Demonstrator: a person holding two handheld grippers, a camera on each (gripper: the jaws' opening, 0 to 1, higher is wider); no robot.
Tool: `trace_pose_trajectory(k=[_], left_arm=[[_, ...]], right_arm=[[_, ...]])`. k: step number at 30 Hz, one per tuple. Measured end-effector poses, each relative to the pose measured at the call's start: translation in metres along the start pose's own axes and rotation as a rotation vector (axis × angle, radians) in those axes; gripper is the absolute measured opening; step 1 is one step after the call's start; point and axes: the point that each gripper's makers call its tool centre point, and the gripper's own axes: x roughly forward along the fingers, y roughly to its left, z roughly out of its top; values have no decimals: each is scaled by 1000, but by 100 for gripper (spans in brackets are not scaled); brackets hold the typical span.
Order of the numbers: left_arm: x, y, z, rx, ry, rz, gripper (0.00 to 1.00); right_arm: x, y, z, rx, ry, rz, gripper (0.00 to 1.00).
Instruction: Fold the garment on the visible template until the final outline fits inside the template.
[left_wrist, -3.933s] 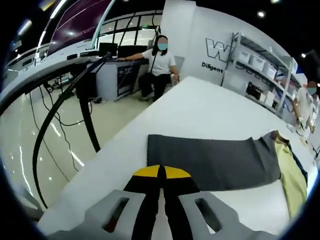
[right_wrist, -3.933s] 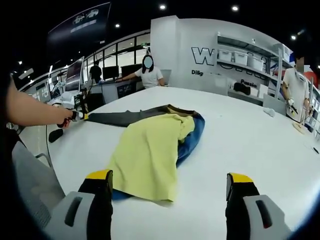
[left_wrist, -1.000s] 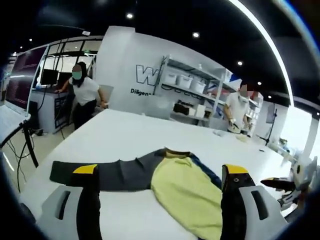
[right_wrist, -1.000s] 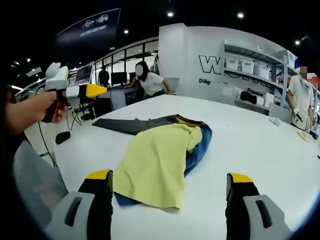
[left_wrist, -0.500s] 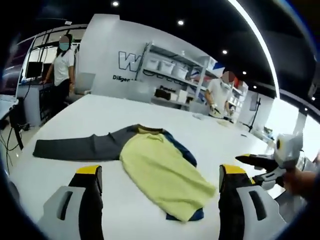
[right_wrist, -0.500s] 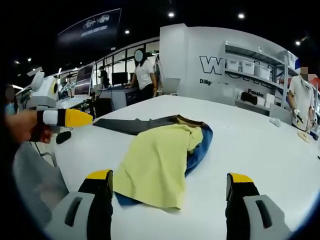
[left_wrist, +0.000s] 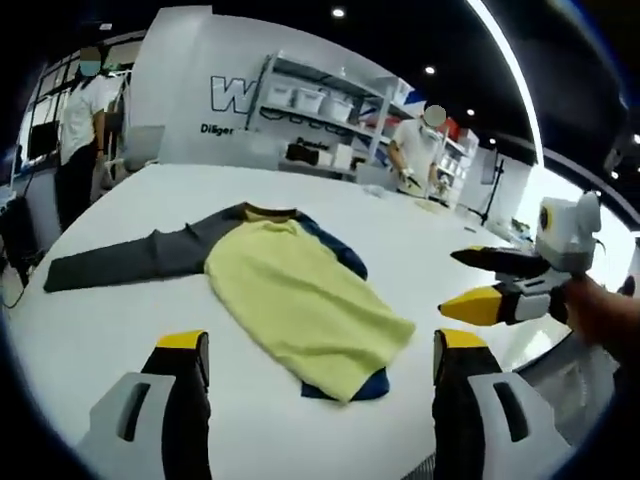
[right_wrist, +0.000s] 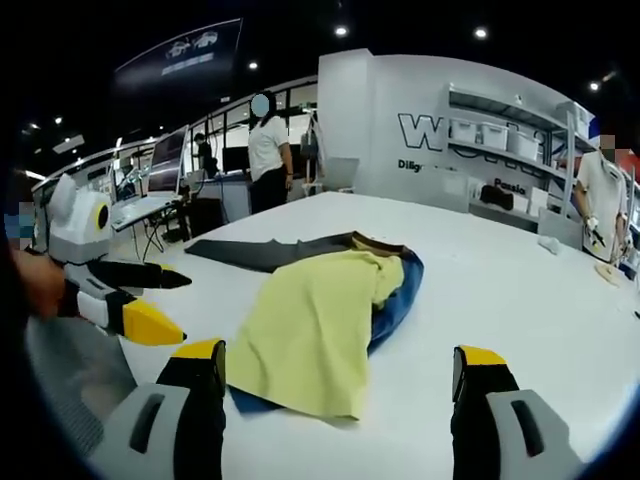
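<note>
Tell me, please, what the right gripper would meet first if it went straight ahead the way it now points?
Probably the bare white table, just right of the garment; the right gripper is open and aims slightly downward, though depth is hard to judge.

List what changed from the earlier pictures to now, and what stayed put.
The left gripper, shut at the grey sleeve earlier, let go, opened and swung back off the table. The garment lies as it did, sleeve stretched out, and the right gripper stayed open and empty.

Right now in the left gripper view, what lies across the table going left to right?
Grey sleeve → yellow body of the garment → the right tongs, held open in a person's hand.
</note>
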Motion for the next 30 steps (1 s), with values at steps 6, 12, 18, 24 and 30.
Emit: trace_pose_trajectory(k=[6,12,18,24,30], left_arm=[[6,-5,-9,28,44,-18,81],[8,-1,-22,12,101,-15,63],[9,-6,-29,27,141,-34,38],[15,-12,-42,18,206,-66,21],[23,-16,-59,-4,282,-79,27]], right_arm=[[-2,-3,1,11,-8,-6,95],[-2,-3,1,9,-8,-6,95],[-2,-4,1,9,-9,-8,95],[-3,-4,1,9,-11,-9,95],[-3,-5,2,10,-14,-10,95]])
